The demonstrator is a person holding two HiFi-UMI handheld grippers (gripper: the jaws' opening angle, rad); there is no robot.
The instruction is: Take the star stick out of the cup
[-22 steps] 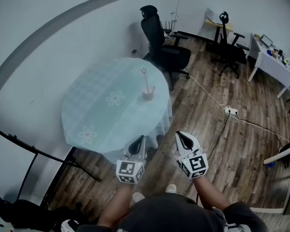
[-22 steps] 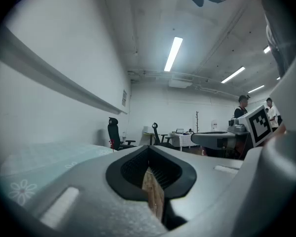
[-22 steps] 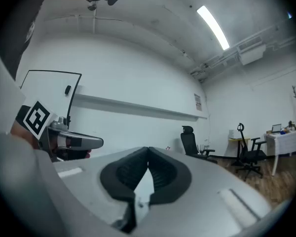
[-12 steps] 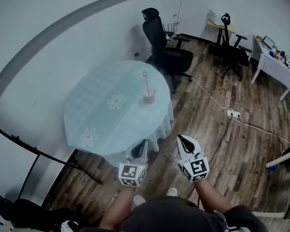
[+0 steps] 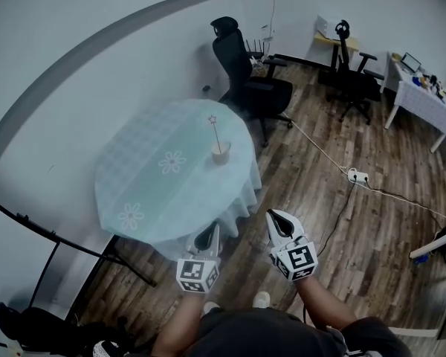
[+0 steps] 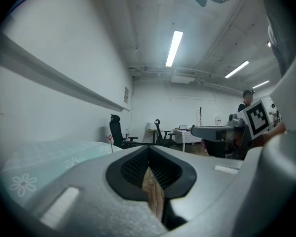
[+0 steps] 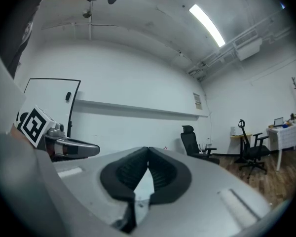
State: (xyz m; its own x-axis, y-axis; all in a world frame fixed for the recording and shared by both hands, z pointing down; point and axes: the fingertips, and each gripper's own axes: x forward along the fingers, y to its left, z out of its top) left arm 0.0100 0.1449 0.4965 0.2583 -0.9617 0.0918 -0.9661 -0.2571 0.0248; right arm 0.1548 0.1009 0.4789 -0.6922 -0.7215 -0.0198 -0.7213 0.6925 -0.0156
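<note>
Where table edge (image 5: pixel 157 227) ends, left gripper (image 5: pixel 212 230) and right gripper (image 5: pixel 273 216) hover.

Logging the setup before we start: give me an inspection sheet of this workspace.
Surface: round table, pale flowered cloth.
Job's things: star stick standing in the cup, on the table's far side.
Clutter: nothing seen.
Grippers: left gripper and right gripper both shut, empty, by the table's near edge.
Cables: cable and power strip on the wood floor.
Surroundings: black office chair, white desk.
</note>
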